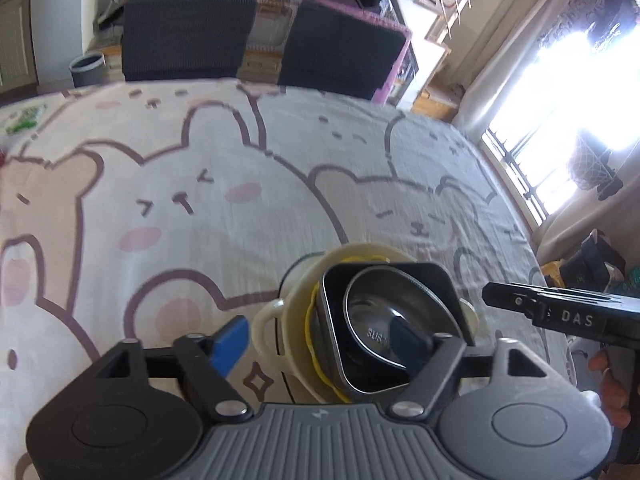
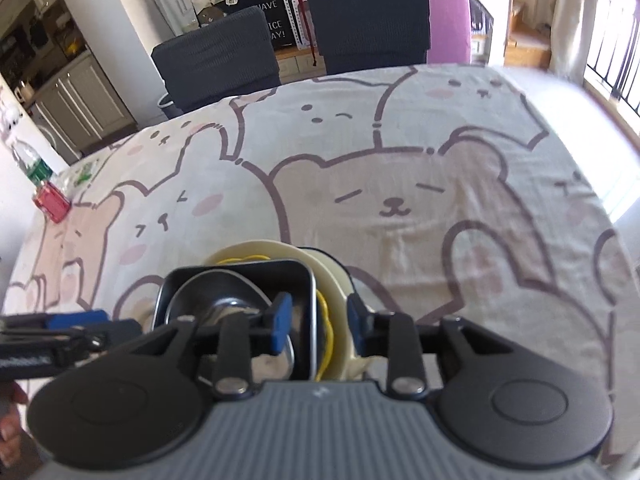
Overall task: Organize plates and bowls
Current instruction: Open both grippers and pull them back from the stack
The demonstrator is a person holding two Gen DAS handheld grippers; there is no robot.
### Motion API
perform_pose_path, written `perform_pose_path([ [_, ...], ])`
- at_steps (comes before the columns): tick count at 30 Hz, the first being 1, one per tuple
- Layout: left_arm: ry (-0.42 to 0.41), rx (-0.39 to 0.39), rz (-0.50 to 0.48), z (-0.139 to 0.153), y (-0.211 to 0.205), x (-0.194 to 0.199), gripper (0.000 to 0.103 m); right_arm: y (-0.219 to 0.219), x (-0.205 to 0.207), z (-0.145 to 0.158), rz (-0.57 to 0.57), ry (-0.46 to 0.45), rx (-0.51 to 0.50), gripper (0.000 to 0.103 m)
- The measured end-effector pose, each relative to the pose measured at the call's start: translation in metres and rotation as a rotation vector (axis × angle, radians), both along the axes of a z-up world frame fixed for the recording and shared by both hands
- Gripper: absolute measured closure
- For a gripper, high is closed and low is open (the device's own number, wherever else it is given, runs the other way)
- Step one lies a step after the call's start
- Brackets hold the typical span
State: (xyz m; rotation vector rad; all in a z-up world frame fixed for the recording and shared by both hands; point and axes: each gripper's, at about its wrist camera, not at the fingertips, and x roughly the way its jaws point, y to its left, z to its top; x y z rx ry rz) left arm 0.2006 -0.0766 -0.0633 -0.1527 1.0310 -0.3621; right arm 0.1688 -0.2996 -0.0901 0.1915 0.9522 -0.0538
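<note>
Stack: steel bowl (image 1: 384,312) in dark square dish (image 1: 436,280), on cream plate (image 1: 296,300).
Left gripper (image 1: 320,344): spread – grips nothing.
Right gripper (image 2: 320,320): parted – pads clear.

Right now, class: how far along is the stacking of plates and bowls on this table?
Done: the steel bowl sits in the dark square dish, nested in the cream bowl with a yellow rim between. In hand: nothing; left hand-held gripper and right hand-held gripper are open around the stack. Left: no other loose dishes visible.
</note>
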Motion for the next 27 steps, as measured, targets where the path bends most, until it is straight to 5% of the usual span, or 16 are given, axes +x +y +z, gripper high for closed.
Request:
perform_pose_path([
  [7,-0.097,0.013,0.033,0.04,0.018,-0.023,0.0,0.019,-0.027,0.038,0.033,-0.105,-0.071,0.032],
  [17,-0.278,0.009,0.018,0.101,0.026,-0.088,0.0,0.028,-0.1,0.083,0.024,-0.291,-0.068,0.002],
  [22,-0.362,-0.004,0.039,0.111,0.023,-0.126,0.0,0.021,-0.143,0.088,-0.004,-0.378,-0.059,0.0],
  [27,-0.454,0.064,0.047,0.107,0.017,-0.161,0.0,0.02,-0.183,0.078,-0.006,-0.453,-0.055,0.0],
])
